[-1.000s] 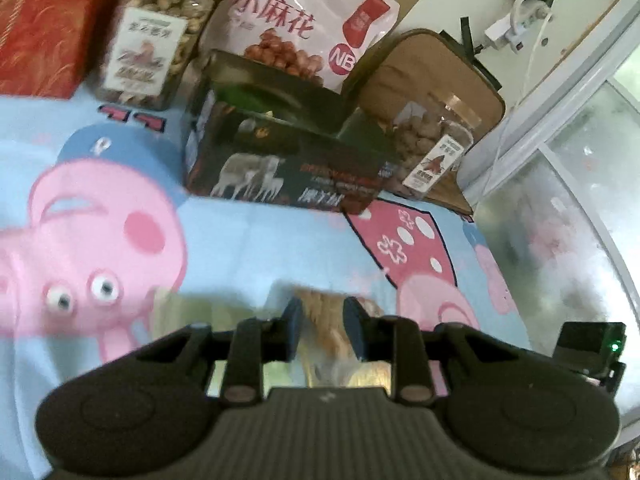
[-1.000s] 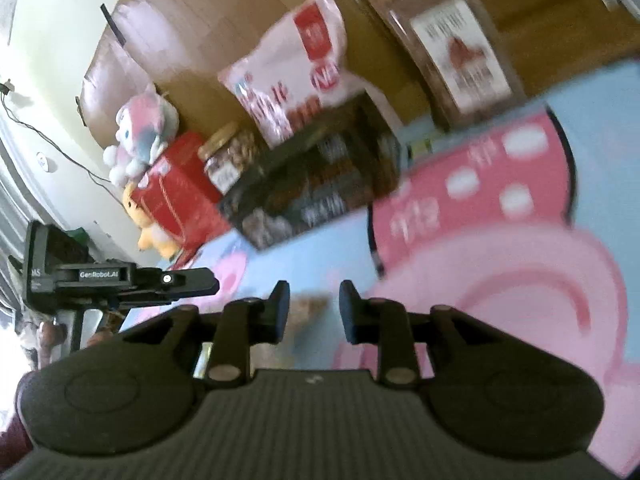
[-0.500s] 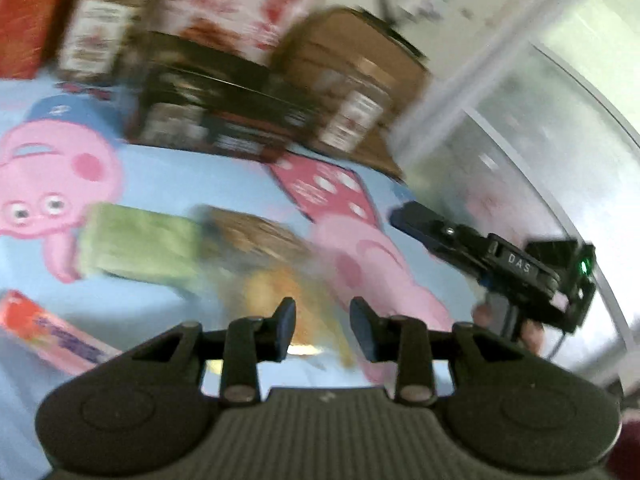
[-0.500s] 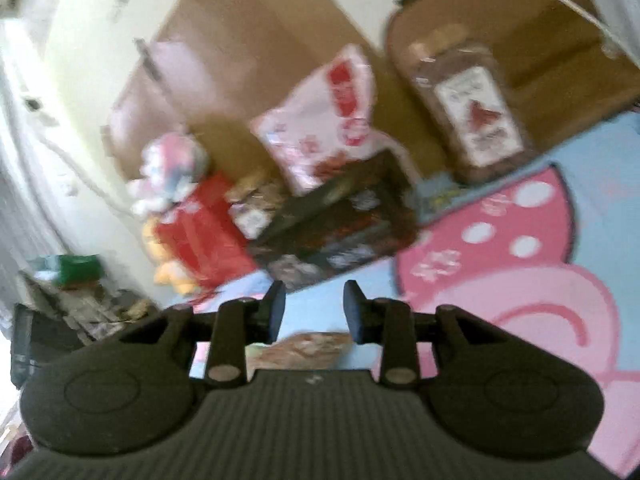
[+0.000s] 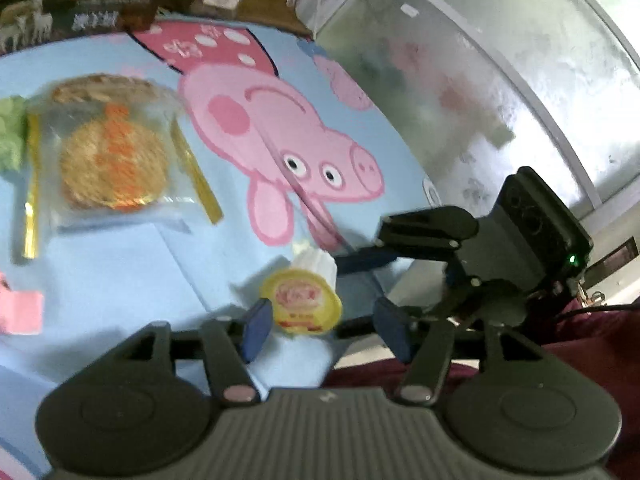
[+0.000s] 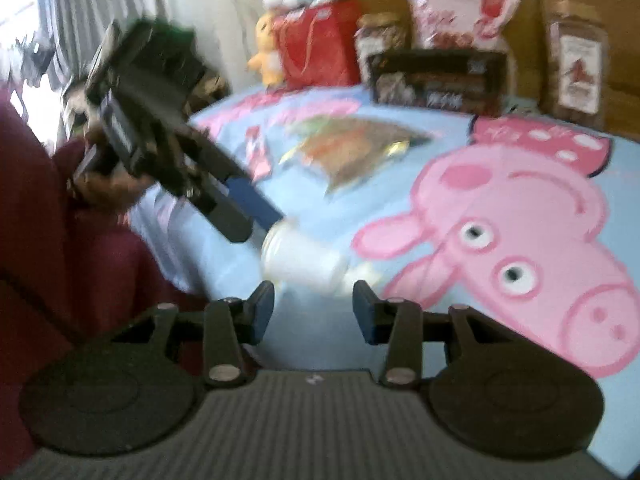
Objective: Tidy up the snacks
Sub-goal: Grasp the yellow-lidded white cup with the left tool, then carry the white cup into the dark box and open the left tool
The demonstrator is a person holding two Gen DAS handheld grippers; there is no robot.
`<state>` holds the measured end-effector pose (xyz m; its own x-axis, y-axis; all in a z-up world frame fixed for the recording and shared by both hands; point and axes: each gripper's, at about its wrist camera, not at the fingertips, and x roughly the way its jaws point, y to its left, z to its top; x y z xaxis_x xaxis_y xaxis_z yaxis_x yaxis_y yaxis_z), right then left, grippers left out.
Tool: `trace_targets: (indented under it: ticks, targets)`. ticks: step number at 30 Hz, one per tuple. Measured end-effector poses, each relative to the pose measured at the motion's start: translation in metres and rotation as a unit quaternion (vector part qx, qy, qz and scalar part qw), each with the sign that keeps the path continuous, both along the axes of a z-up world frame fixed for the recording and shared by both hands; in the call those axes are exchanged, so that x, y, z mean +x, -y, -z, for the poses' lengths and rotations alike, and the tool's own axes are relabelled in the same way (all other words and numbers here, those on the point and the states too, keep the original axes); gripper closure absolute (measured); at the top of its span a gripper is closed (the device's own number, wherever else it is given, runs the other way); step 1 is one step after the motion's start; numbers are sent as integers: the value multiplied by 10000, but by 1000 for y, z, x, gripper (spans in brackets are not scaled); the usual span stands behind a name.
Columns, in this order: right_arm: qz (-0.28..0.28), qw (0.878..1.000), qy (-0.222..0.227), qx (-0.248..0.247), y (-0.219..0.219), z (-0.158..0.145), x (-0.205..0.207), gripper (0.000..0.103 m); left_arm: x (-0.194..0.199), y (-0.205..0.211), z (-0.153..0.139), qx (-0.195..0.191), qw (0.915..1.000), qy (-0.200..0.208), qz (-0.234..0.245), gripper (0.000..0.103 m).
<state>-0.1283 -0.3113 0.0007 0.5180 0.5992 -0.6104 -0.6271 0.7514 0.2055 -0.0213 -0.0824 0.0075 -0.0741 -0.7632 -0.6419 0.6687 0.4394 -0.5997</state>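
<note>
A small white jelly cup with a yellow lid lies on its side on the blue cartoon-pig sheet. My left gripper has its jaws opening; the cup lies between its fingertips, close to the left one, with no pad pressing. In the right wrist view the same cup lies just ahead of my right gripper, whose jaws are also opening with nothing between them. There the left gripper's blue finger reaches the cup's base from the upper left.
A clear packet with a round brown cake, a green packet and a pink packet lie on the sheet. At the back stand a dark box, two jars, a pink bag and a red bag. A frosted window borders the right.
The left gripper swung right, from over the cake packet to the jelly cup, and its jaws widened. The right gripper rolled and turned toward the cup, jaws wider; the left gripper came into its view.
</note>
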Motion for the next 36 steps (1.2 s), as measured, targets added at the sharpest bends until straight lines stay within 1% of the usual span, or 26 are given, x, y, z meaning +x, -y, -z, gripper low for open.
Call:
trace_targets:
  ticks: [1, 2, 3, 4, 5, 6, 7, 9, 11, 13, 15, 16, 18, 20, 21, 22, 24, 25, 26, 28, 30, 32, 34, 36]
  targets:
    - [-54, 9998, 179, -43, -5, 2, 0, 57, 0, 2, 3, 50, 10000, -4, -20, 52]
    - [-101, 9996, 276, -45, -9, 3, 4, 57, 3, 4, 7, 125, 9999, -11, -73, 53]
    - [-88, 9994, 321, 18, -12, 4, 10, 58, 7, 1, 9, 44, 9998, -74, -168, 56]
    - [-4, 9994, 348, 32, -13, 4, 16, 60, 13, -1, 9, 48, 9994, -96, -316, 63]
    - [101, 9990, 430, 11, -14, 4, 23, 64, 20, -4, 9, 43, 9989, -114, -461, 64]
    - [180, 9988, 446, 51, -12, 4, 29, 65, 25, -4, 8, 29, 9984, -133, -547, 64]
    - [264, 9986, 438, 107, -11, 4, 35, 68, 30, -3, 6, 27, 9982, -120, -584, 64]
    - [372, 9981, 471, 121, -10, 3, 45, 69, 37, 5, 3, 121, 9983, 23, -565, 64]
    - [449, 9970, 621, -49, -13, 4, 48, 68, 46, 16, 0, 190, 9982, 121, -563, 64]
    - [657, 9955, 669, -146, -12, 6, 56, 68, 54, 27, -5, 234, 9977, 202, -606, 63]
    - [965, 9932, 630, -160, -7, 7, 62, 70, 69, 36, -6, 237, 9964, 277, -765, 62]
    - [1128, 9917, 601, -167, -4, 6, 67, 72, 78, 40, -5, 230, 9956, 266, -874, 62]
    - [1356, 9886, 614, -230, -2, 5, 78, 73, 95, 45, -4, 167, 9934, 166, -1119, 62]
    - [1578, 9844, 692, -365, -4, 5, 91, 71, 105, 46, -3, 128, 9917, -39, -1278, 61]
    - [1617, 9833, 703, -450, -5, 6, 97, 70, 106, 47, -4, 121, 9915, -75, -1290, 61]
    - [1615, 9829, 732, -506, -5, 6, 101, 70, 104, 46, -6, 102, 9923, -41, -1237, 61]
    - [1550, 9835, 755, -539, -3, 6, 104, 69, 97, 41, -13, -10, 9936, 132, -1120, 57]
    - [1480, 9845, 778, -530, -1, 5, 105, 64, 95, 36, -17, -56, 9934, 213, -1126, 57]
    - [1402, 9853, 821, -533, 0, 5, 104, 56, 95, 34, -19, -81, 9932, 233, -1141, 57]
    - [1326, 9853, 885, -622, -2, 6, 106, 48, 98, 30, -23, -88, 9916, 269, -1262, 54]
    - [1349, 9840, 892, -747, -4, 9, 111, 47, 101, 31, -29, -80, 9901, 370, -1350, 54]
    - [1349, 9842, 896, -720, -4, 8, 114, 46, 105, 35, -37, -97, 9894, 516, -1353, 54]
    - [1317, 9843, 920, -738, -5, 7, 116, 46, 109, 44, -39, 11, 9894, 608, -1317, 54]
    - [1269, 9844, 937, -775, -7, 8, 117, 47, 113, 53, -35, 134, 9901, 583, -1268, 55]
